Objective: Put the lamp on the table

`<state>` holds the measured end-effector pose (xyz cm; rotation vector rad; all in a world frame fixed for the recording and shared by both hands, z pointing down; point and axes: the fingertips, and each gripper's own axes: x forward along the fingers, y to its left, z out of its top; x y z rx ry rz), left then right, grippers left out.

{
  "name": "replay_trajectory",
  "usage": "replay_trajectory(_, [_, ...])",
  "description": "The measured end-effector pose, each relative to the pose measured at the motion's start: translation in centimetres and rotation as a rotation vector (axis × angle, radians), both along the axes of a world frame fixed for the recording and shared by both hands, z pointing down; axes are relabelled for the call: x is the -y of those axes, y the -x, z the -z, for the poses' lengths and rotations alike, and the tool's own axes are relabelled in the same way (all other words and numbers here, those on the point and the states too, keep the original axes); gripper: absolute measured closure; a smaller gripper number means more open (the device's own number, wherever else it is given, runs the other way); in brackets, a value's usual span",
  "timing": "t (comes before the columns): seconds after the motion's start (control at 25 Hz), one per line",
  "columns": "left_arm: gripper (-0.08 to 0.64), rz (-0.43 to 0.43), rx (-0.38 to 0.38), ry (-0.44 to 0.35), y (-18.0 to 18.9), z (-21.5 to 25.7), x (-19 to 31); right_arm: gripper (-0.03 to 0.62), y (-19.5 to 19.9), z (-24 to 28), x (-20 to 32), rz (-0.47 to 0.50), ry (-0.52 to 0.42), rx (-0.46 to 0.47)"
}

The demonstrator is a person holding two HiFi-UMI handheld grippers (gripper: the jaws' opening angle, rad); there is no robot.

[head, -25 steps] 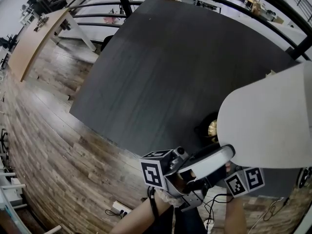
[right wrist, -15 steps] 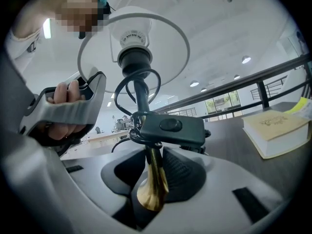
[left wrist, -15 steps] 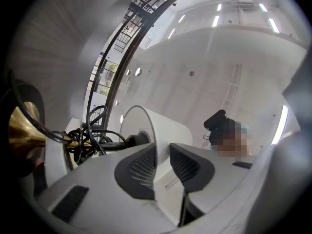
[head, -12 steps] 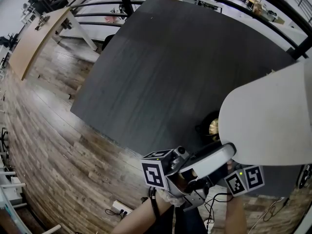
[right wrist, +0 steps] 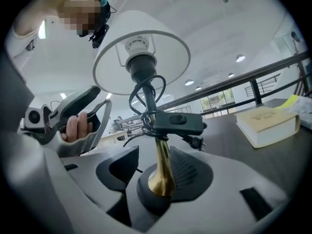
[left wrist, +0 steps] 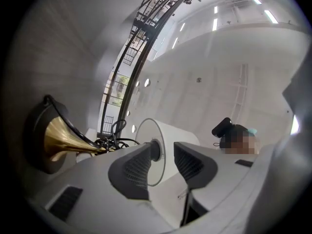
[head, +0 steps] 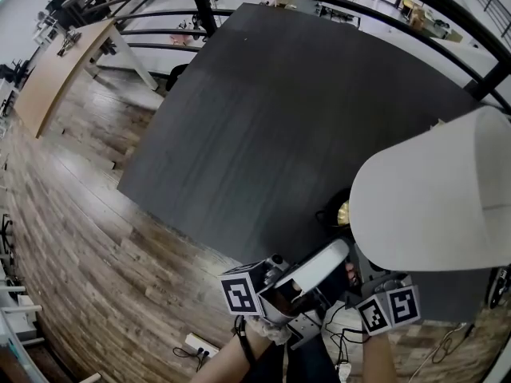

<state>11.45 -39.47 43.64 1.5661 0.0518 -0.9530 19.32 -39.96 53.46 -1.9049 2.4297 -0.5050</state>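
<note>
Right gripper view: the right tool (right wrist: 151,172) is opening its jaws. The white-shaded lamp with a gold metal stem and a round black foot (right wrist: 148,99) stands between them, and the pads do not squeeze it. The left tool (left wrist: 161,162) is opening too, with nothing between its jaws.

I think this is the letting-go step. Pull both tools slowly straight back, toward six o'clock in the head view. That way no jaw bumps the stem or hooks the black cord with a switch box (right wrist: 178,123) wound round it.

The lamp stands upright on the dark grey surface (head: 303,110), near its edge at five o'clock. It looks top-heavy, so a bump could tip it.
</note>
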Motion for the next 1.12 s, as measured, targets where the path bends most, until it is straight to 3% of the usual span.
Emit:
replay_trajectory(0.16, [0.396,0.058,0.098,0.037,1.5,-1.9,0.2,0.374,-0.3,-0.2,-1.9,-0.060,0.034,0.011])
replay_trajectory(0.28, [0.506,0.084,0.170,0.054,2.4,-3.2,0.0,0.374,0.1,0.2,-3.4,-0.080,0.051,0.030])
replay_trajectory(0.32, [0.511,0.082,0.187,0.054,2.6,-3.3,-0.2,0.381,0.4,0.4,-3.9,-0.078,0.056,0.033])
replay_trajectory(0.48, [0.536,0.068,0.390,-0.025,2.7,-4.0,-1.6,0.524,2.1,1.2,-5.6,-0.063,0.089,0.055])
replay_trajectory(0.6, [0.543,0.079,0.482,-0.040,3.1,-4.2,-2.2,0.574,3.1,1.9,-6.5,-0.053,0.100,0.064])
replay_trajectory(0.68, [0.543,0.079,0.559,-0.068,3.1,-4.2,-2.5,0.594,3.3,2.5,-6.8,-0.051,0.103,0.069])
replay_trajectory(0.84, [0.543,0.070,0.790,-0.199,2.8,-4.0,-3.9,0.598,3.9,4.0,-7.5,-0.042,0.105,0.080])
replay_trajectory(1.12, [0.545,0.133,0.953,-0.301,3.5,-1.6,-4.6,0.598,5.0,6.6,-7.9,0.000,0.076,0.091])
